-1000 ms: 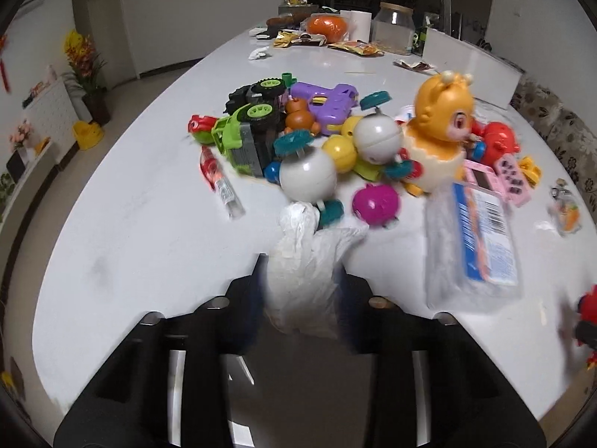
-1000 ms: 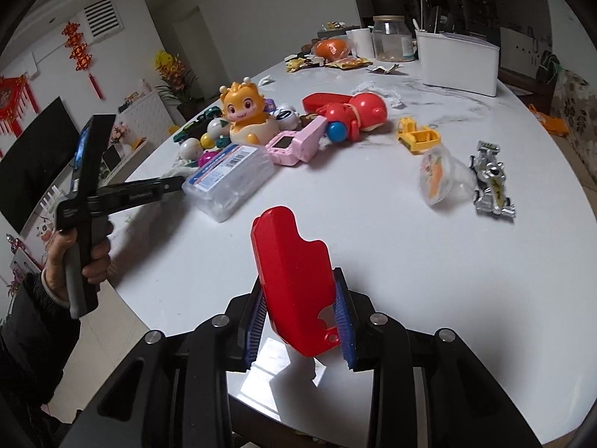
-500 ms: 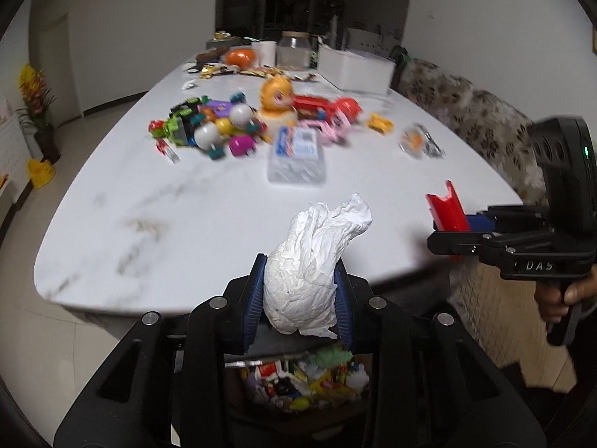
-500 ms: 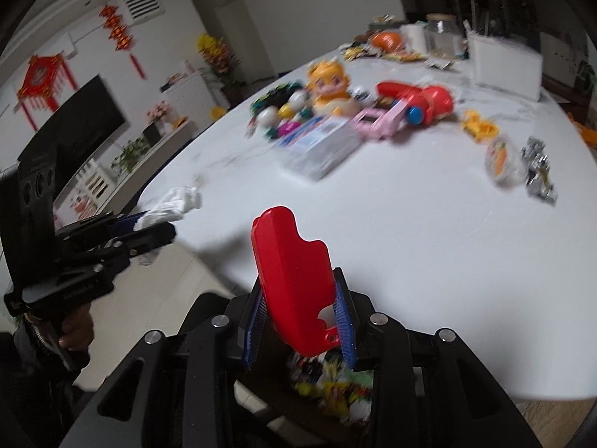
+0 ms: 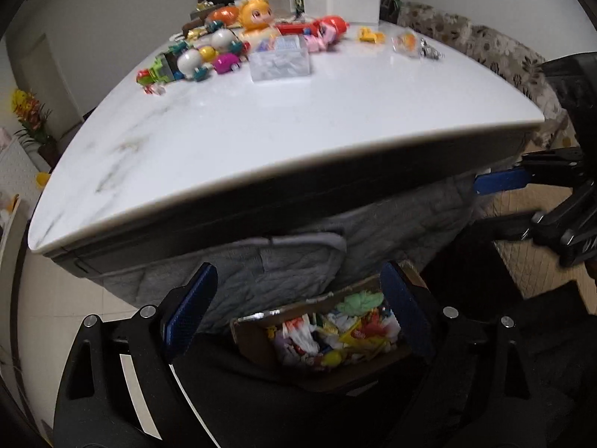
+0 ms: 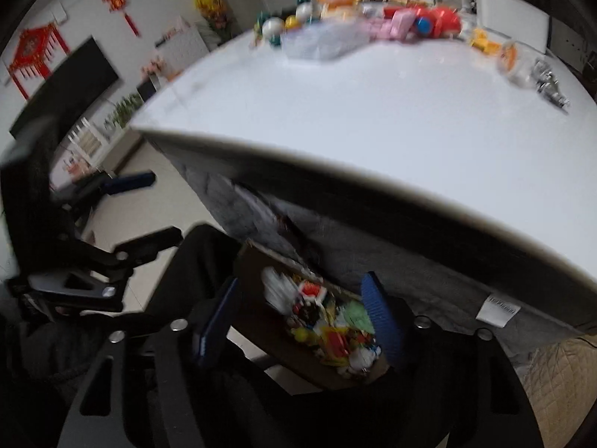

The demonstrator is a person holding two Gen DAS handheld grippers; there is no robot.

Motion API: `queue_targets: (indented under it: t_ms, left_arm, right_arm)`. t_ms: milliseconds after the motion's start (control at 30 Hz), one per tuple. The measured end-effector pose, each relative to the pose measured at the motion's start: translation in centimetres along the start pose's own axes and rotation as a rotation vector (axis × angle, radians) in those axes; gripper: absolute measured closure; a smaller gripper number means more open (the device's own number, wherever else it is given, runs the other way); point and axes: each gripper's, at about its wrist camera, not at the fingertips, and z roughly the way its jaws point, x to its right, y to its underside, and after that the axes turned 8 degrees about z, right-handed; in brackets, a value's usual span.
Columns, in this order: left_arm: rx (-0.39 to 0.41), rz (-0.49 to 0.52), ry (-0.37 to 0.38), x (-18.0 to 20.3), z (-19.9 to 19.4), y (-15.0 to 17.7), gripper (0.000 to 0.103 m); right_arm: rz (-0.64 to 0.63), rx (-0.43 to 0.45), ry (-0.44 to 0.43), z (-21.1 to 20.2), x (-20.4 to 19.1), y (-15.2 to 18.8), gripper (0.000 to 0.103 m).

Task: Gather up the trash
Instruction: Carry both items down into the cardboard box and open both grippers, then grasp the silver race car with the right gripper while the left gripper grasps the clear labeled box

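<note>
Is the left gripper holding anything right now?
No, the left gripper is open and empty above the trash box.

The cardboard box [image 5: 257, 339] sits below the near edge of the bench [image 5: 298, 119], low in front of it, with mixed trash [image 5: 335, 332] lying inside. The left hand-held gripper [image 5: 298, 310] hangs above the box, one finger to each side; the right hand-held gripper [image 6: 302, 317] likewise straddles it. On the bench, well behind the box, lies a toy cluster [image 5: 209, 56], with a plastic container [image 5: 281, 61] just in front of the cluster.
</note>
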Motion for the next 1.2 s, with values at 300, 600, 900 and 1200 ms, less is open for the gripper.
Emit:
queue_targets:
  t_ms: [300,600,900,1200]
  left_arm:
    - [0.149,-0.077,-0.012,-1.4,-0.6,-5.9,0.013]
    - [0.142,-0.177,0.008,-2.4,1.8,-9.4,0.013]
    - [0.140,-0.168,-0.036,-2.6,4.3,-12.4,0.012]
    - [0.094,-0.256,-0.024,-5.1,8.6,-16.6,0.013]
  right_arm:
    - [0.177,0.332,0.300,-7.6,10.1,-9.9,0.037]
    - [0.394,0.237,0.395,-2.7,20.5,-19.6,0.040]
    - [0.254,0.230,0.465,-1.4,17.8,-19.0,0.072]
    - [0.271,0.389,0.338,-7.7,15.3,-14.7,0.071]
